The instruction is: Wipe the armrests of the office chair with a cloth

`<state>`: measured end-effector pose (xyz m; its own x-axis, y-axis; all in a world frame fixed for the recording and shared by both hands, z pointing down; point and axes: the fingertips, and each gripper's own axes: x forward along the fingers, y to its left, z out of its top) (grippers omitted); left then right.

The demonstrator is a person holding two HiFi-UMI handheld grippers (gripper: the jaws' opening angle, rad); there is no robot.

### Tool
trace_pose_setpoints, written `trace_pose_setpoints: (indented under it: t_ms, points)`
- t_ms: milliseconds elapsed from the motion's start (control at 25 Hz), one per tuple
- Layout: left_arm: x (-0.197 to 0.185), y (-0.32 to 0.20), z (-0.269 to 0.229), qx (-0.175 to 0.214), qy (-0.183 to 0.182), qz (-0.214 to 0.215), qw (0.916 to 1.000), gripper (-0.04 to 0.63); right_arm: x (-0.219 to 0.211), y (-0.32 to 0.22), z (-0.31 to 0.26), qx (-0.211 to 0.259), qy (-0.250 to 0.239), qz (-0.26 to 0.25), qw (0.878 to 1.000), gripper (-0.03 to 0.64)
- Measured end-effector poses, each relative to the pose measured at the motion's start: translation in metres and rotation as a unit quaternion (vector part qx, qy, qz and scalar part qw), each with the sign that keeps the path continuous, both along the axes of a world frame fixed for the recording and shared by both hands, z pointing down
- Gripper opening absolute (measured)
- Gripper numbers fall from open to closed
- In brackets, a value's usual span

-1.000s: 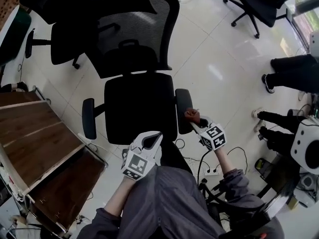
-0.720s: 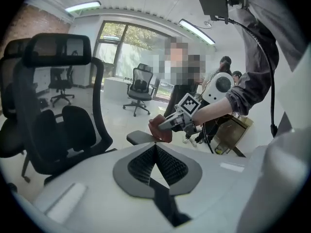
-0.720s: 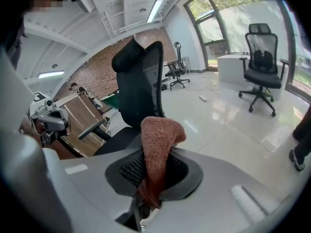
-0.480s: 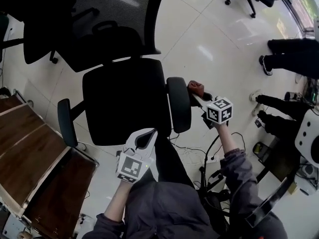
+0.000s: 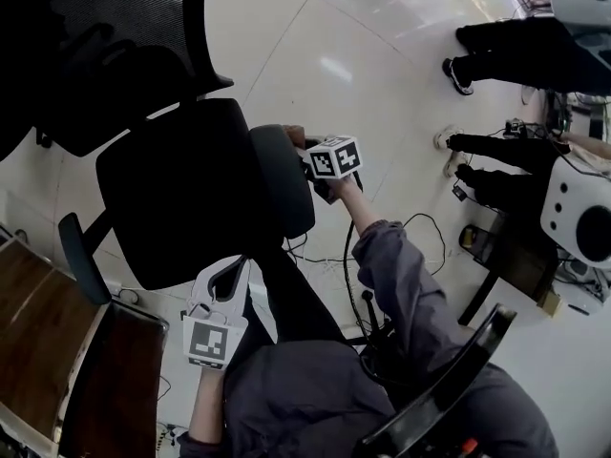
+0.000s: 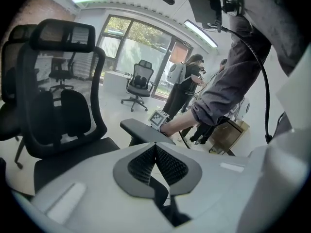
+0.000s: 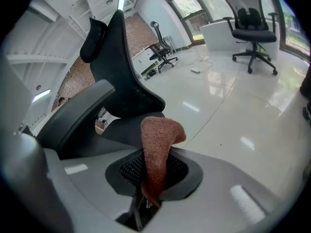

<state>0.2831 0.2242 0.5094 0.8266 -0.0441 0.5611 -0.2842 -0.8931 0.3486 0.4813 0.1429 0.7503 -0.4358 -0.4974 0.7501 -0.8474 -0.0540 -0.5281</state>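
black-and-white square markers show on each gripper's cube. the right gripper is clenched on a reddish-brown cloth, which sticks up from between its jaws at the back end of the office chair's right armrest. whether the cloth touches the armrest is hard to make out. the left gripper has its jaws pressed together on nothing, near the seat's front edge. the backrest is cut off.

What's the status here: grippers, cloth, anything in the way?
Right gripper shut on cloth, beside the armrest's far end, contact unclear. Left gripper shut, empty, near the seat's front edge. Nothing between cloth and armrest.
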Motion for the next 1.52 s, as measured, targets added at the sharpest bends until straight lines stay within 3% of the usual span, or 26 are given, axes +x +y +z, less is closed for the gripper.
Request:
trace_pose_setpoints:
  t_ms: [280, 520, 680, 920, 1280, 1520]
  points:
    - [-0.002, -0.003, -0.003, 0.003, 0.0, -0.004, 1.0, 0.015, -0.006, 0.004, -0.032, 0.038, -0.014, -0.016, 0.999, 0.057]
    - [0.007, 0.007, -0.013, 0.001, 0.007, 0.007, 0.9999, 0.015, 0.005, 0.047, -0.101, 0.081, -0.02, -0.025, 0.996, 0.055]
    - [0.007, 0.01, -0.012, -0.005, 0.008, 0.002, 1.0, 0.015, 0.011, 0.057, -0.116, 0.089, -0.022, -0.015, 0.996, 0.055]
    - [0.006, 0.013, -0.011, -0.007, 0.003, 0.001, 1.0, 0.015, 0.011, 0.038, -0.066, 0.062, -0.037, -0.002, 0.997, 0.055]
    - [0.0, 0.008, -0.009, -0.026, -0.007, -0.015, 0.9995, 0.015, -0.005, 0.001, 0.042, -0.034, -0.037, -0.024, 0.998, 0.055]
    - [-0.007, 0.0, -0.004, -0.036, -0.011, -0.023, 0.999, 0.015, -0.013, -0.009, 0.058, -0.04, -0.044, -0.026, 0.998, 0.055]
